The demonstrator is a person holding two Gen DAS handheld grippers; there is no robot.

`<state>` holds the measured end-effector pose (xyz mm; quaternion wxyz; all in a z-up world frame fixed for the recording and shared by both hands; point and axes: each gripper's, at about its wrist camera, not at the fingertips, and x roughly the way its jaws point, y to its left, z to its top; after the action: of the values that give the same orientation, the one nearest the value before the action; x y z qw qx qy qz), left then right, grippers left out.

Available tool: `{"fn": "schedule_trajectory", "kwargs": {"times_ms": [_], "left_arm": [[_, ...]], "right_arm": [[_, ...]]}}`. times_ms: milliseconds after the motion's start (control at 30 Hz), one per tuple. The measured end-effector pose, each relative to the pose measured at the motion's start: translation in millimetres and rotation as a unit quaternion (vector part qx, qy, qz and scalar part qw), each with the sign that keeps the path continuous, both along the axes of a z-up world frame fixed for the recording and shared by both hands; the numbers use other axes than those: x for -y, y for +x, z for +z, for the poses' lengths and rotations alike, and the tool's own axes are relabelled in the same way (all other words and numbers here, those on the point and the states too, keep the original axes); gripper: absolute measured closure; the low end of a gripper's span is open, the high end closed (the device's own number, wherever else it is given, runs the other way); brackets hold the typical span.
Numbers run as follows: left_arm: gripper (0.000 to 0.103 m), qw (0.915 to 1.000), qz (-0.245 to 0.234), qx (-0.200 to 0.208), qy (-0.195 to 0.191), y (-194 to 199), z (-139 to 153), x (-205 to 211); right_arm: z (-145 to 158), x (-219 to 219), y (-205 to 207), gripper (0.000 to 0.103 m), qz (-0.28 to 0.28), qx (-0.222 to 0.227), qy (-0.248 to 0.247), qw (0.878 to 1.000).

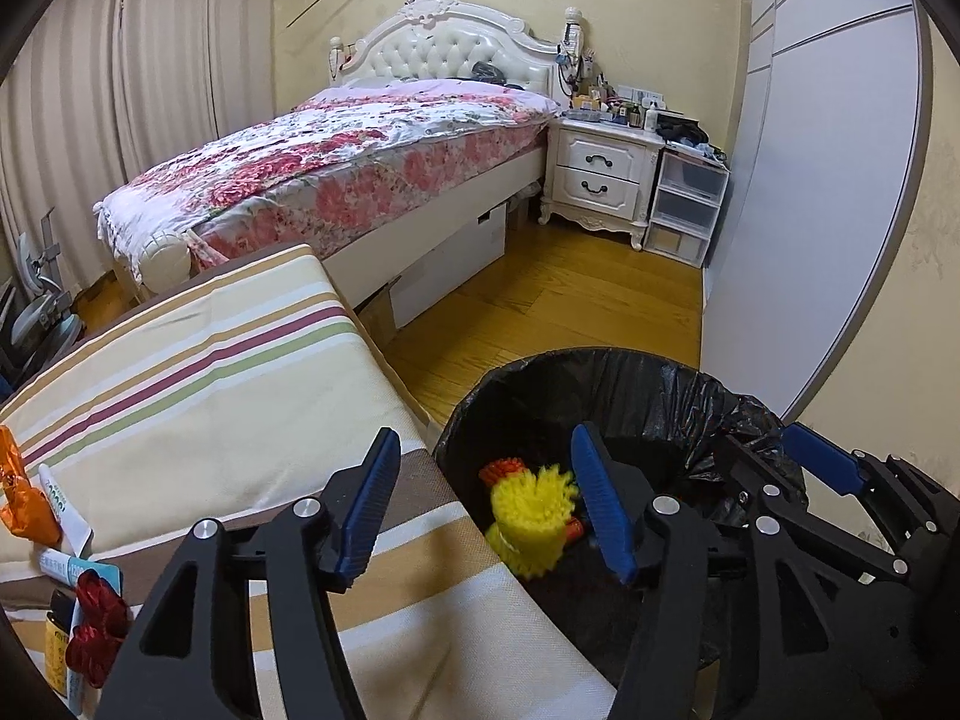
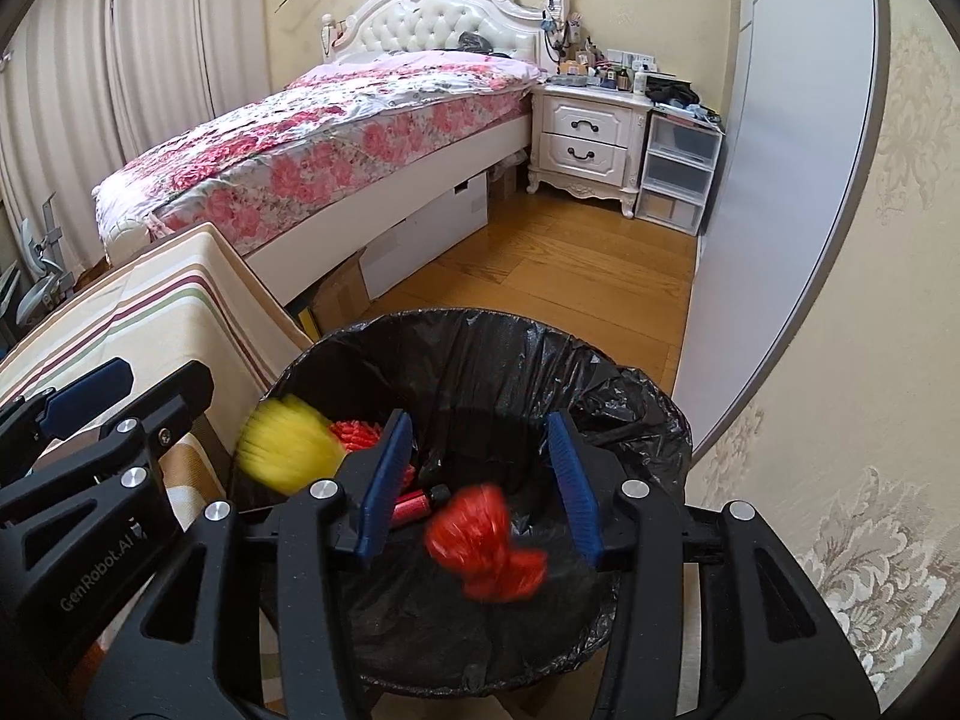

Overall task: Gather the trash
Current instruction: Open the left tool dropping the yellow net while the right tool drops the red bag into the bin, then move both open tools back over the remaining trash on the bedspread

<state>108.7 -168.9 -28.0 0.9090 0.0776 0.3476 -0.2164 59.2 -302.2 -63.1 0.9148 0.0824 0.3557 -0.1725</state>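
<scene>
Right gripper (image 2: 483,483): jaws partly apart, gripping nothing; a blurred red crumpled piece (image 2: 483,540) lies loose between and just below its pads, over the black-lined trash bin (image 2: 456,330). Left gripper (image 1: 489,510): jaws wider apart, also empty; a blurred yellow bristly piece (image 1: 531,522) sits between them inside the bin's near edge. Beyond both jaws, deeper in the liner, lie red scraps (image 2: 357,433). Outside the left jaw, more litter (image 1: 36,498) rests on the striped cushion (image 1: 198,384).

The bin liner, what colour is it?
Black: the bin liner is a crinkled plastic bag, clearest in the right wrist view.
</scene>
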Motion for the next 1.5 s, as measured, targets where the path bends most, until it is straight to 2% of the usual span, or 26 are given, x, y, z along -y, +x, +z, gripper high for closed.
{"fn": "schedule_trajectory", "kwargs": {"times_ms": [200,400,700,1067,1433,1500], "left_arm": [[0.030,0.9998,0.016,0.010,-0.003,0,4,-5],[0.028,0.9992,0.030,0.026,-0.001,-4,11,-16],[0.028,0.9982,0.051,0.033,0.002,-22,21,-46],[0.028,0.9938,0.106,0.033,0.004,-56,27,-111],[0.028,0.9823,0.184,0.034,0.013,-94,29,-187],[0.028,0.9802,0.195,0.032,0.013,-101,27,-200]], "right_arm": [[2,2,-2,0.051,-0.007,0.003,0.000,1.000],[8,-3,-7,0.044,-0.005,0.009,0.001,1.000],[15,-25,-22,0.044,0.022,0.011,0.004,1.000],[19,-77,-42,0.043,0.087,0.004,0.009,0.996],[25,-141,-64,0.043,0.167,0.005,0.009,0.986],[25,-151,-69,0.038,0.179,0.004,0.009,0.984]]}}
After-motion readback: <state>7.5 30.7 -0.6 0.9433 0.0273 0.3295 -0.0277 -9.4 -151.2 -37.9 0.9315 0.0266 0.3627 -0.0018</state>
